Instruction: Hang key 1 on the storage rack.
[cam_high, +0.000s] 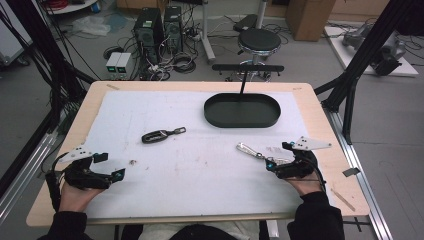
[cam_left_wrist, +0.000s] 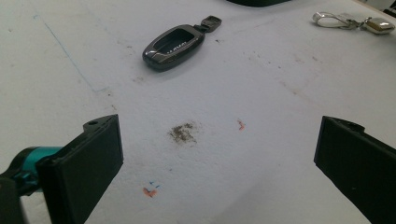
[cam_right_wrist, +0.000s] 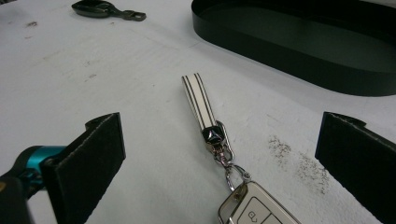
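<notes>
Both hands rest low at the near edge of the table (cam_high: 320, 107), forearms coming in from six o'clock. The left gripper (cam_high: 111, 166) sits at about eight o'clock on the white mat (cam_high: 165, 170), its fingers (cam_left_wrist: 88, 163) spread wide with nothing between them, aimed toward one o'clock at the dark key fob (cam_high: 155, 135). The right gripper (cam_high: 279, 156) sits at about four o'clock, turned toward ten o'clock, its fingers (cam_right_wrist: 91, 149) likewise wide apart and gripping nothing.

The dark key fob lies left of the mat's centre, well apart from the left gripper. Its long axis runs from eight o'clock to two o'clock in the high view, with the small loop end pointing to two o'clock.

The white key fob (cam_right_wrist: 254, 207) lies just in front of the right gripper, between its open fingers in the right gripper view but untouched by them. Its striped strap (cam_right_wrist: 200, 100) stretches away from the fob through a metal clasp (cam_right_wrist: 215, 136), pointing toward ten o'clock in the high view.

The black oval tray (cam_high: 242, 119) stands at one o'clock on the mat, long axis three to nine o'clock, with nothing in it.
</notes>
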